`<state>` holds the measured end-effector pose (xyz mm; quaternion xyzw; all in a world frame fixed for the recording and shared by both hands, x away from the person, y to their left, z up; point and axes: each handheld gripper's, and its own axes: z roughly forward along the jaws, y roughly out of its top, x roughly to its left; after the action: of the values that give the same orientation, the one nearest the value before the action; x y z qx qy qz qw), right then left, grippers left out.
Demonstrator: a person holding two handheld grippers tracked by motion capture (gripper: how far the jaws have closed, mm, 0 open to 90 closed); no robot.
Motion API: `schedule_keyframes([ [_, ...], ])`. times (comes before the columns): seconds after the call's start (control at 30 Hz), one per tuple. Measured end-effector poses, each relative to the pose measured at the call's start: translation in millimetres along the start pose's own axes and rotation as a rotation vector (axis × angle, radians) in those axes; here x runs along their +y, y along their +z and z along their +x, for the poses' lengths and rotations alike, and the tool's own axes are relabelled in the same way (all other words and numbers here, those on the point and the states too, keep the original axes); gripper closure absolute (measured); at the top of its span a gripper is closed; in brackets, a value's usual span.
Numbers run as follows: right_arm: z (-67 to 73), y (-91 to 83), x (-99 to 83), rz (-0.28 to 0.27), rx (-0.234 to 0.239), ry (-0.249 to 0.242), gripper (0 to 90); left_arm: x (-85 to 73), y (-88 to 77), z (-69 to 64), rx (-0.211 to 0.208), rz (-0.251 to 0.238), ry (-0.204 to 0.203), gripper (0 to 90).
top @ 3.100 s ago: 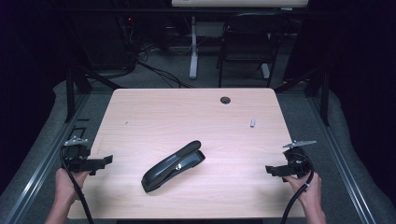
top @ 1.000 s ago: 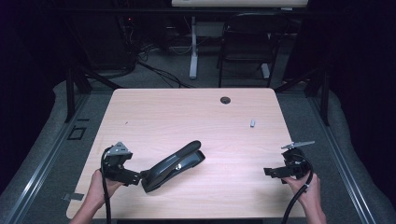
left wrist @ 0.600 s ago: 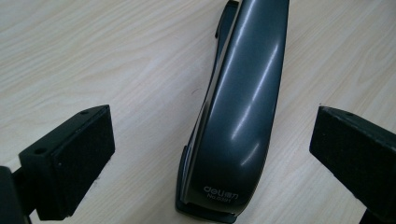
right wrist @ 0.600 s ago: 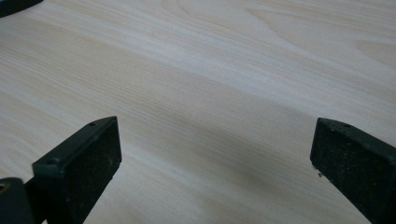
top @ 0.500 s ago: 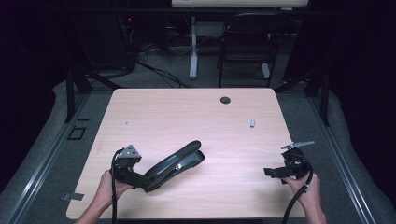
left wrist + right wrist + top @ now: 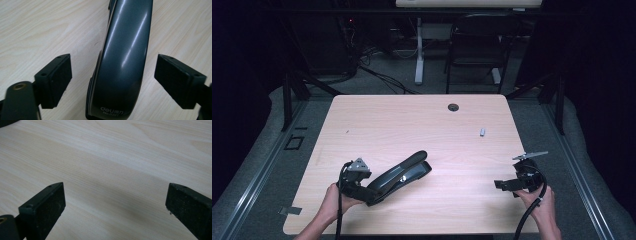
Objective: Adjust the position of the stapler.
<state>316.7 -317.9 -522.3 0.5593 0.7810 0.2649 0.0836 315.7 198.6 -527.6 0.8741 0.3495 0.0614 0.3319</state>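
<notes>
A large black stapler [image 6: 399,176] lies slantwise on the light wooden table [image 6: 412,125], its rear end toward the front left. My left gripper [image 6: 368,194] is at that rear end, its jaws astride the stapler [image 6: 122,62]. The jaws have just been closing, but a gap shows between each pad [image 6: 58,80] and the stapler's sides, so it is open. My right gripper [image 6: 503,184] hovers low over bare wood near the front right corner, open with nothing between its pads [image 6: 47,205].
A small grey piece [image 6: 482,132] lies on the right part of the table. A round cable hole [image 6: 453,107] sits near the far edge. A chair and desk legs stand on the floor beyond the table.
My left gripper has moved right and down from the table's left edge to the stapler's rear end, bringing its jaws around it. The right gripper has stayed in place.
</notes>
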Motion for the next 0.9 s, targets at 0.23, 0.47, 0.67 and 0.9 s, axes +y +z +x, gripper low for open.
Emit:
schedule_keyframes([
  [0.23,1.4,-0.1,0.6,0.006,-0.002,-0.010,2.9,1.3,7.9,-3.9,-0.010,0.032,0.038,30.5],
  [0.47,1.2,-2.1,-0.7,0.002,-0.003,-0.007,3.1,2.0,13.0,-4.4,-0.006,0.046,0.058,44.2],
  [0.67,1.1,-1.7,-0.7,0.005,0.002,-0.005,3.6,3.3,14.3,-5.2,-0.008,0.056,0.107,45.6],
  [0.9,1.8,-1.6,-0.1,0.004,-0.004,-0.005,4.3,4.9,15.3,-1.1,-0.041,0.056,0.170,46.6],
])
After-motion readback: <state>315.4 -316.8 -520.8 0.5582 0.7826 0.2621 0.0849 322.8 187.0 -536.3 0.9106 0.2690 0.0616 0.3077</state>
